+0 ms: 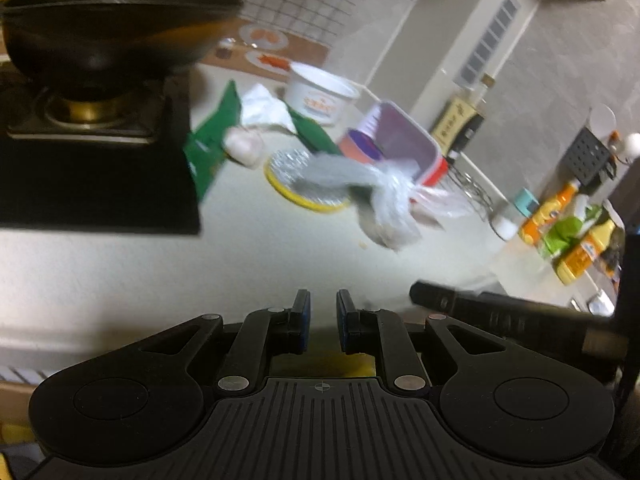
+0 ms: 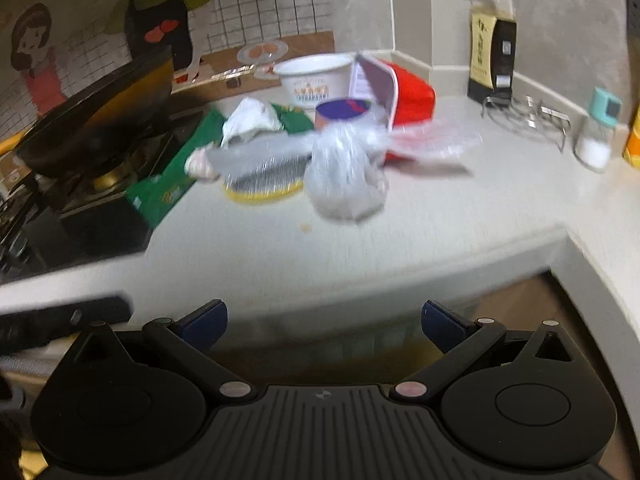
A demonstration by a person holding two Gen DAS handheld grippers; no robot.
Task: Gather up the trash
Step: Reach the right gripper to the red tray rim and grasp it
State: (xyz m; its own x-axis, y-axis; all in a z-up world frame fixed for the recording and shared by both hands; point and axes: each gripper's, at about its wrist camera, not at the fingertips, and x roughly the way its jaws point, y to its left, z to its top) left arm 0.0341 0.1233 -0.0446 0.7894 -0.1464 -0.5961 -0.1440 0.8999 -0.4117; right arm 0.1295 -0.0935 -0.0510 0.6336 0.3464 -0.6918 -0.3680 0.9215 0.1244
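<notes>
Trash lies in a heap on the white counter: a crumpled clear plastic bag, a foil lid with a yellow rim, a green wrapper, crumpled white paper, a white paper bowl and a red box with a purple lid. My left gripper is nearly closed and empty, short of the heap. My right gripper is wide open and empty at the counter's front edge.
A black wok sits on a gas burner at the left. A soy sauce bottle, a wire rack, a salt shaker and orange and green bottles stand at the right.
</notes>
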